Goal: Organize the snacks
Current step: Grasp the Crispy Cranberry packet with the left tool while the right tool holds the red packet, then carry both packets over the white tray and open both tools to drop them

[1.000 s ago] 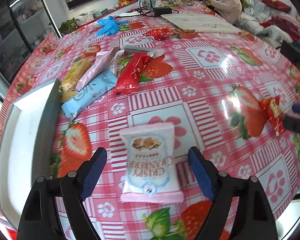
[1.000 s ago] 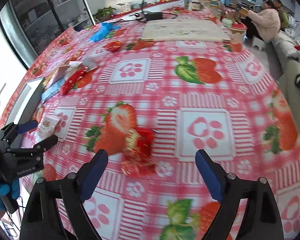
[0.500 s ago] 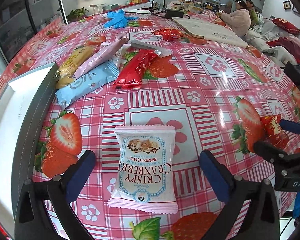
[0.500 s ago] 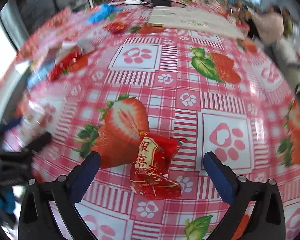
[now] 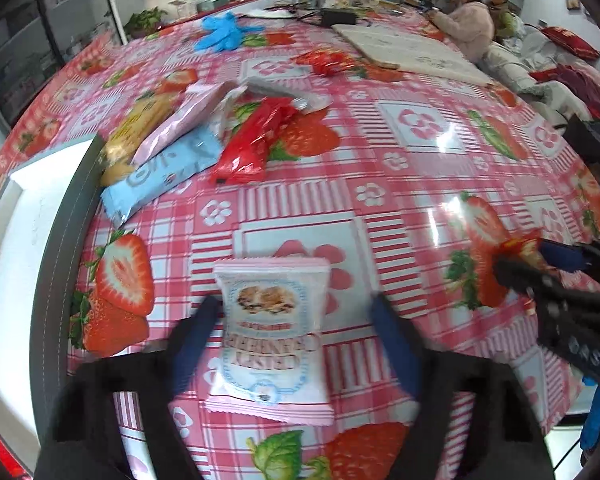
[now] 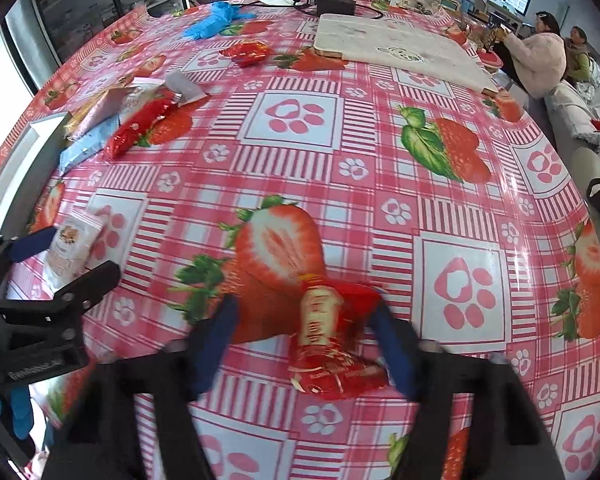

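Note:
A white and pink cranberry crisp packet (image 5: 272, 340) lies flat on the strawberry tablecloth between the fingers of my left gripper (image 5: 296, 344). The jaws are partly closed around it and blurred; the left pad touches its edge. A small red snack packet (image 6: 332, 340) lies between the fingers of my right gripper (image 6: 304, 344), also partly closed and blurred, with the right pad near its edge. Each gripper shows in the other view: the right gripper (image 5: 540, 264) at the red packet (image 5: 516, 248), the left gripper (image 6: 60, 256) at the cranberry packet (image 6: 70, 248).
A white box with a grey rim (image 5: 56, 264) stands at the left table edge. Beside it lie a yellow, a pink, a light blue (image 5: 160, 172) and a red (image 5: 256, 140) snack bar. Farther back are another red packet (image 5: 324, 60), blue gloves (image 5: 224, 32) and a cloth mat (image 5: 408, 48).
Both grippers have moved forward and down over their packets, and both pairs of jaws have narrowed from wide open toward the packets.

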A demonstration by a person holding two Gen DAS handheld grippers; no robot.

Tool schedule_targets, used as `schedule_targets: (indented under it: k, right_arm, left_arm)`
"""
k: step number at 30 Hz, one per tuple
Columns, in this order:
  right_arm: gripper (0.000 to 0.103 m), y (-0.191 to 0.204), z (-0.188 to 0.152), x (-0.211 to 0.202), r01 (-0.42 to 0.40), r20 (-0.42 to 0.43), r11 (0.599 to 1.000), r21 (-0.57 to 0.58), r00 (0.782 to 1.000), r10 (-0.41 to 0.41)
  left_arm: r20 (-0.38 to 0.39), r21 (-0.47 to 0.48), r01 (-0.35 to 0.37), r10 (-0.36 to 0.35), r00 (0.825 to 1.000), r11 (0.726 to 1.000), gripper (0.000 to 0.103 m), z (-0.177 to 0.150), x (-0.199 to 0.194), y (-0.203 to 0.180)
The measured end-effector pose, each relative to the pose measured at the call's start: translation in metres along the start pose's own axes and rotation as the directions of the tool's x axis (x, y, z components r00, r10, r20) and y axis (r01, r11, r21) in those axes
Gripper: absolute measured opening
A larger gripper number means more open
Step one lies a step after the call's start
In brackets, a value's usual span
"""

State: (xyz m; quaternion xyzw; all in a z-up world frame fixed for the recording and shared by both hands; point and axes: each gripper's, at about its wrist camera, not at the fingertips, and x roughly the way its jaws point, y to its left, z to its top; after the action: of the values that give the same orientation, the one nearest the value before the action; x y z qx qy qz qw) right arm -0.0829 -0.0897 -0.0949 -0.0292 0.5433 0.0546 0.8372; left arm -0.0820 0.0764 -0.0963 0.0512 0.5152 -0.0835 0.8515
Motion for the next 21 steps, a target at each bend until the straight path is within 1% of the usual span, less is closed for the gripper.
schedule_targets:
  k: [1, 2, 4, 5, 7, 8, 14, 18, 21]
  right_arm:
    - [0.033, -0.001, 0.0, -0.001, -0.005, 0.002, 1.0, 0.007, 1.0, 0.005]
    - [0.033, -0.003, 0.0, -0.002, -0.018, -0.003, 1.0, 0.022, 1.0, 0.018]
    - [0.033, -0.008, -0.002, -0.006, -0.066, -0.006, 0.996, 0.056, 0.998, 0.066]
    - [0.033, -0.009, -0.004, -0.011, -0.098, 0.003, 0.993, 0.071, 0.995, 0.098]
    - [0.033, -0.009, -0.008, -0.025, -0.132, 0.023, 0.988, 0.084, 0.991, 0.13]
    - [0.033, -0.008, -0.008, -0.033, -0.15, 0.036, 0.985, 0.081, 0.988, 0.147]
    - [0.033, 0.018, 0.0, -0.06, -0.193, 0.071, 0.98, 0.039, 0.979, 0.19]
    - [0.033, 0.039, 0.008, -0.07, -0.241, 0.076, 0.97, 0.018, 0.968, 0.239]
    - [0.033, 0.058, 0.015, -0.078, -0.259, 0.081, 0.966, -0.017, 0.962, 0.26]
  left_arm:
    - [-0.001, 0.008, 0.007, -0.007, 1.0, 1.0, 0.05, 0.001, -0.002, -0.002]
    - [-0.018, 0.012, 0.014, -0.014, 1.0, 1.0, 0.05, 0.001, -0.002, -0.004]
    - [-0.025, 0.005, 0.037, -0.037, 0.999, 0.999, 0.046, -0.002, -0.006, -0.001]
    - [-0.026, -0.003, 0.054, -0.054, 0.998, 0.999, 0.045, -0.004, -0.009, 0.002]
    - [-0.023, -0.011, 0.068, -0.068, 0.997, 0.998, 0.045, -0.007, -0.018, 0.008]
    - [-0.015, -0.009, 0.067, -0.067, 0.998, 0.998, 0.045, -0.009, -0.023, 0.011]
    - [0.033, -0.012, 0.077, -0.077, 0.997, 0.997, 0.045, -0.012, -0.056, 0.033]
    - [0.086, 0.004, 0.049, -0.049, 0.995, 0.999, 0.045, -0.01, -0.083, 0.049]
    - [0.108, -0.015, 0.04, -0.038, 0.993, 0.999, 0.045, -0.008, -0.098, 0.067]
